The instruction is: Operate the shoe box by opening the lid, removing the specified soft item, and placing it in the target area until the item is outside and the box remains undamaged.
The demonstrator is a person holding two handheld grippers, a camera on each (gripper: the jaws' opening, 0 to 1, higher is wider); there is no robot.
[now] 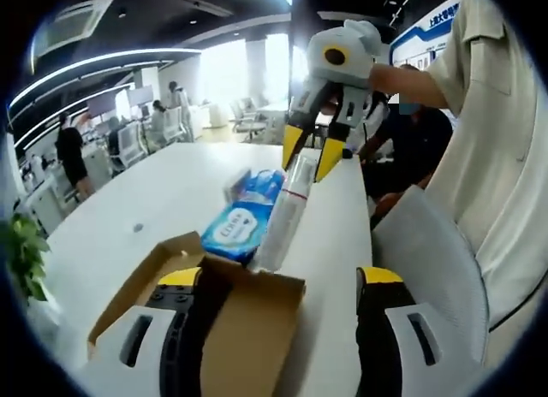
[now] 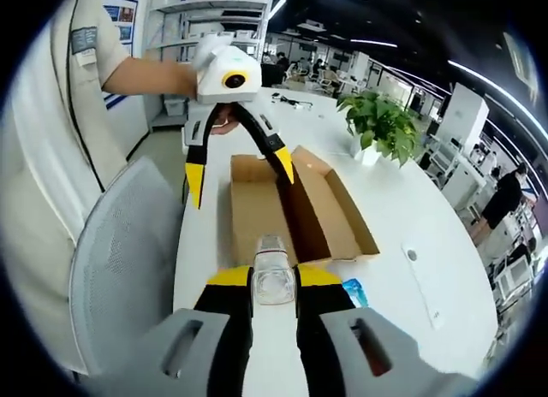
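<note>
Clamped between my right gripper's (image 2: 274,281) jaws is a clear plastic bottle (image 2: 272,277). My left gripper (image 2: 241,168) hangs wide open above the cardboard shoe box (image 2: 321,213), whose inside looks bare from here.

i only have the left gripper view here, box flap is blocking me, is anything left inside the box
Observer: In the right gripper view the open box looks bare inside, only brown cardboard.
Operator: what is the right gripper holding
Observer: A clear plastic bottle, clamped between the right gripper's yellow tips, its end pointing toward the box.
Operator: is my left gripper shut
Observer: No. The left gripper hangs above the near end of the box with its jaws spread wide, holding nothing.
Operator: anything beyond the box
Observer: A potted plant stands on the white table past the box's far corner.
</note>
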